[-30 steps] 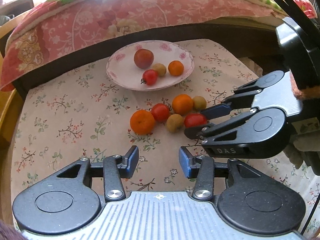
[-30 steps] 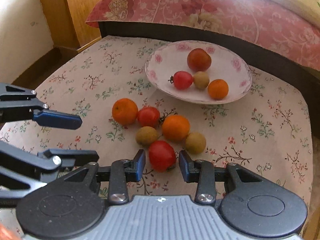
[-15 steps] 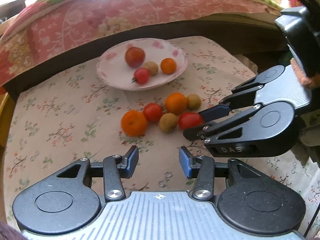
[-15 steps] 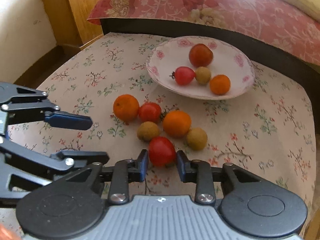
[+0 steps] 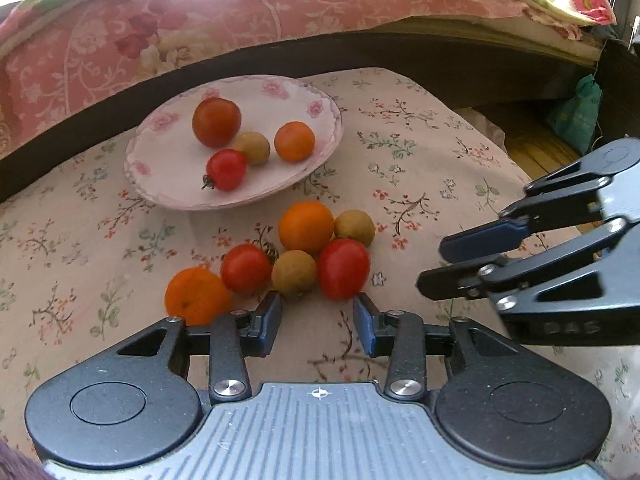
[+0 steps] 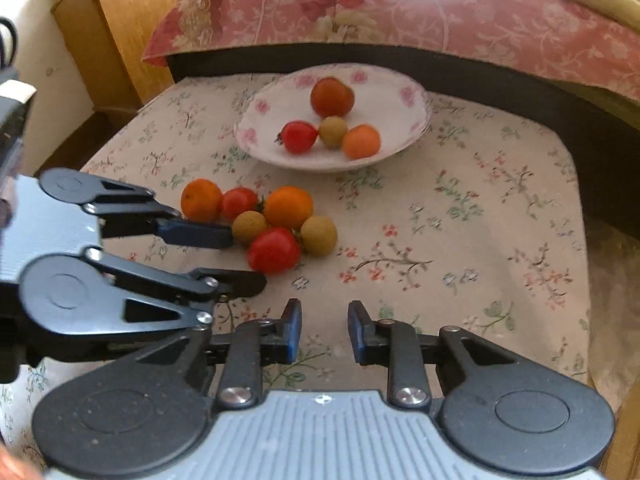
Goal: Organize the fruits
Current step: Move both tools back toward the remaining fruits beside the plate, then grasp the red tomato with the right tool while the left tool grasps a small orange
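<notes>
Orange [image 5: 197, 295], left wrist view: lower part hidden behind the left finger [image 5: 269, 318]. Right gripper [image 5: 434, 268]: body cut off at frame edge, beyond the right finger. Green bag [image 5: 576, 114], far beyond fingers: too blurred to identify.

We saw our left claw [image 5: 318, 318] low over the flowered surface [image 5: 420, 168], its jaws closing with nothing between them, the tips just short of a red tomato [image 5: 344, 268] and a brown longan [image 5: 294, 274]. Six loose fruits clustered there. Behind them the floral plate [image 5: 160, 152] held four more. Our right claw [image 5: 434, 266] reached in from the right, holding nothing.
</notes>
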Demonstrator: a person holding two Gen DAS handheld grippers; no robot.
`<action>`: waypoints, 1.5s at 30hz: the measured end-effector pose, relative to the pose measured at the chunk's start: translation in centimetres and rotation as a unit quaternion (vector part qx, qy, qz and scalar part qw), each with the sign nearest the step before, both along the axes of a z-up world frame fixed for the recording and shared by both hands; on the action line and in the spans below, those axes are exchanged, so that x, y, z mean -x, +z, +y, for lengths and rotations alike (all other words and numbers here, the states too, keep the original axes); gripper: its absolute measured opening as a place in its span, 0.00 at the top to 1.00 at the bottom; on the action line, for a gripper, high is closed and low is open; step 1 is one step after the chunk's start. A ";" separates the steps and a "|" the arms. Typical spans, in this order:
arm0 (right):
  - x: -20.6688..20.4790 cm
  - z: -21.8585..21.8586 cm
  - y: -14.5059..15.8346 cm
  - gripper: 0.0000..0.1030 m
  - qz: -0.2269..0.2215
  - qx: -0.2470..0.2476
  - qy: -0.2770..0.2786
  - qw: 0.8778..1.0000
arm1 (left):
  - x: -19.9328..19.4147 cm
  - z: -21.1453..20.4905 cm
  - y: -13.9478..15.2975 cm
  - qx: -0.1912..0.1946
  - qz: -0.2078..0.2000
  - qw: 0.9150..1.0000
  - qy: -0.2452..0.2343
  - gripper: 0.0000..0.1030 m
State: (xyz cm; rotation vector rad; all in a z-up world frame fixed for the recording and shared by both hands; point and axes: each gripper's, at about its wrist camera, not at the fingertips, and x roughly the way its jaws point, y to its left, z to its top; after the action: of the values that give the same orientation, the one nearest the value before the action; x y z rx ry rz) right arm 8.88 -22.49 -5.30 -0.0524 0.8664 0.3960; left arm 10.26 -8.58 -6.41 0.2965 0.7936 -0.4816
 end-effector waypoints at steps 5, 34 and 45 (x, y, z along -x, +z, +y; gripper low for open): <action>0.1 -1.4 0.1 0.72 0.003 -0.014 -0.017 1.000 | 0.2 0.0 0.1 -0.001 0.003 1.000 -0.006 0.54; -2.1 3.0 -1.0 0.64 -0.015 -0.023 0.006 1.000 | -0.6 4.4 1.5 -0.018 -0.047 0.998 0.029 0.51; -1.4 2.0 -1.0 0.64 -0.001 -0.032 0.010 0.999 | -1.7 4.0 1.0 -0.036 -0.048 0.998 0.013 0.50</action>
State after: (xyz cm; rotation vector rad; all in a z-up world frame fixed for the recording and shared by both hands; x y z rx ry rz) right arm 10.25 -20.53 -6.31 -0.0026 0.8509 0.4410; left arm 11.92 -4.56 -5.37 0.3732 0.7213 -0.4122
